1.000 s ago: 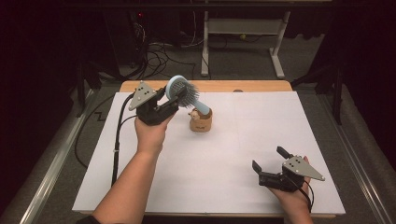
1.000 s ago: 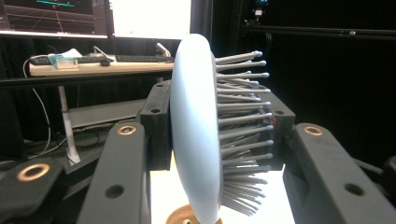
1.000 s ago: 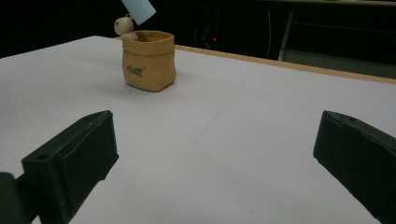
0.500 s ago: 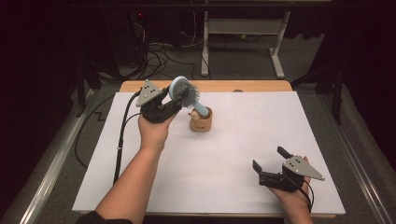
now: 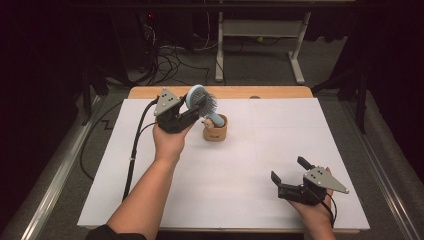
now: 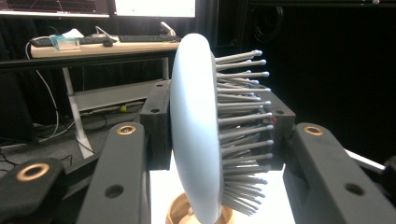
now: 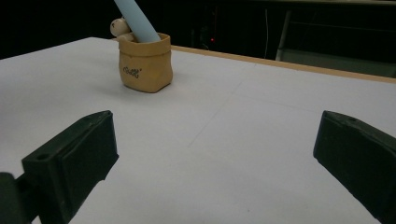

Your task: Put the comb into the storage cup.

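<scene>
My left gripper (image 5: 192, 111) is clamped on the head of the light blue hairbrush (image 5: 199, 99), one jaw flat against the smooth back of the head and the other pressing into the bristles, as the left gripper view shows with the brush (image 6: 198, 130) standing on edge between my two black jaws. I hold it raised above the far left part of the white table cover (image 5: 235, 165), with the bristles turned to the right in the high view. The brush handle slants down to the right into the small tan pouch (image 5: 215, 128), which stands upright on the cover just beside my left hand (image 5: 170, 142). A small pale rounded thing also pokes out of the pouch beside the handle. My right gripper (image 5: 292, 174) rests low on the near right part of the cover, well apart from the pouch, its jaws spread wide with nothing between them; its own view looks across the bare cover to the pouch (image 7: 144, 63) and the handle rising from it
</scene>
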Demonstrator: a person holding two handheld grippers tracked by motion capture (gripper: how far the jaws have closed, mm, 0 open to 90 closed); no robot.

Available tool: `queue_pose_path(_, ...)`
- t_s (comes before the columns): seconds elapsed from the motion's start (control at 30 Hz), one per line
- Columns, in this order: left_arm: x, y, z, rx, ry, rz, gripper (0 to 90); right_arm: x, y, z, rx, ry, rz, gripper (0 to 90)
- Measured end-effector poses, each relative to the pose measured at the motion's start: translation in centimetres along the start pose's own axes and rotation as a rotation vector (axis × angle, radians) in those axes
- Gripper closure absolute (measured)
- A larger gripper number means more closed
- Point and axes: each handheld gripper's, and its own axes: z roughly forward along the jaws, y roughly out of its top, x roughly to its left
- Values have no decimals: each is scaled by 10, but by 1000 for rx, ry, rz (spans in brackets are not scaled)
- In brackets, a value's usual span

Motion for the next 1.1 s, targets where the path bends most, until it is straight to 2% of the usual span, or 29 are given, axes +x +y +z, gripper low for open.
queue_pose_path(0.43,-1,-7,5,13,10,-3,568,0,0,-1,-4,-4,-4,4)
queue_pose_path(0.73,-7,-11,9,32,16,30,564,0,0,0,-1,-6,-4,4)
queue_pose_path(1.1,-7,-16,13,41,14,20,555,0,0,0,-2,-6,-3,4)
